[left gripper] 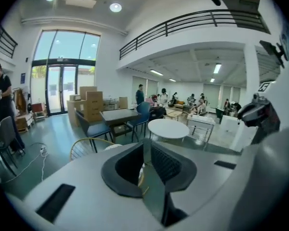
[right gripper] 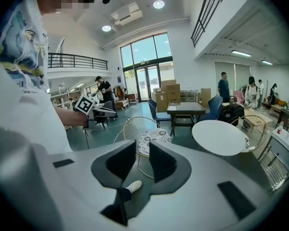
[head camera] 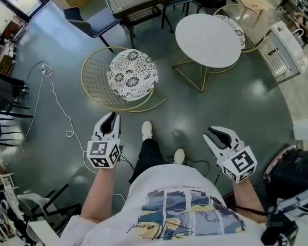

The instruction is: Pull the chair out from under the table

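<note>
The gold-wire, patterned-cushion chair (head camera: 128, 76) is found clear of the round white surface (head camera: 208, 40). The left hand-held gripper (head camera: 111, 118) and right hand-held gripper (head camera: 212, 133) are held parted and empty.

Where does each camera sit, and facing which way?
Head view: on the head, looking down at chair and round table; left gripper, right gripper, shirt, shoes show.
Left gripper view: along its jaws toward the round table; shirt, right gripper show.
Right gripper view: along its open jaws toward the chair; shirt, shoe, left gripper show.
Shared: chair and round table, all three.

Grey floor (head camera: 236, 101) bears a wire chair (head camera: 128, 76), a round white table (head camera: 208, 39), a trailing cable (head camera: 56, 104).
</note>
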### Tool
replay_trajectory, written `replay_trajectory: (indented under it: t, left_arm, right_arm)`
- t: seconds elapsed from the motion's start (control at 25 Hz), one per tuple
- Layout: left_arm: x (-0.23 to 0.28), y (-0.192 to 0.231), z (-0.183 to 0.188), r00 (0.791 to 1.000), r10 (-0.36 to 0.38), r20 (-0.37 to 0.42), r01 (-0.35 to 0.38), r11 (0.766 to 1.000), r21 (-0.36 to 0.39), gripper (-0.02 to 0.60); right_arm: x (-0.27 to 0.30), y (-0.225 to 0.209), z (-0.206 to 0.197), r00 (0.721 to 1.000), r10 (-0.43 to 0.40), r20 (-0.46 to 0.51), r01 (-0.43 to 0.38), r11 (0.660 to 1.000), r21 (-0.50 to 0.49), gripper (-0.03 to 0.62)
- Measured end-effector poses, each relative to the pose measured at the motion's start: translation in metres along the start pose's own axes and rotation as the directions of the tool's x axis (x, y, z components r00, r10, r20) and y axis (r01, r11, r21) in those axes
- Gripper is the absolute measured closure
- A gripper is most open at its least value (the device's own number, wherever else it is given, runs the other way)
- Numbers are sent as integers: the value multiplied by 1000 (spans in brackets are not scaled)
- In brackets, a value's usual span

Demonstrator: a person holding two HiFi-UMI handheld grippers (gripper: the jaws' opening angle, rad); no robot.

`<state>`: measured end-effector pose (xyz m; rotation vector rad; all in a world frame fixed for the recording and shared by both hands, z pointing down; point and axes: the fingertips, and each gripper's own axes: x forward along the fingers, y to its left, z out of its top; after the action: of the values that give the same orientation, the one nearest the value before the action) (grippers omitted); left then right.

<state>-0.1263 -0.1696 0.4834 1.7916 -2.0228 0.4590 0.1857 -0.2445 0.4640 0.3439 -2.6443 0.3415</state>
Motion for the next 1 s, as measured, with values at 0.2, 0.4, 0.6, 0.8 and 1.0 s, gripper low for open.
replay_trajectory:
  t: [0.2,0.4,0.6,0.8,1.0]
  left_arm:
    - [-37,-108,4,976,-214,-30,215,976,37,571]
    - [-76,-215,10,839,-542,-53,544,832,106,571]
    - [-114,-237,30,755,-654,-41,655,749,99,571]
    - [-146,-225,22,745,-666,-51,666,736,119,571]
    - [-181,-183,10,787,-616,-36,615,777,133,571]
  right_arm:
    - [-20,17,-22,997,82,-11,-82,997,3,551]
    - [-17,42,-18,991,135,2,-135,990,-38,554]
    - [-8,77,0,985,173,13,-172,983,-63,554]
    - [1,110,1,984,178,11,-176,980,-94,554]
    - [23,163,15,975,220,12,-217,968,-128,554]
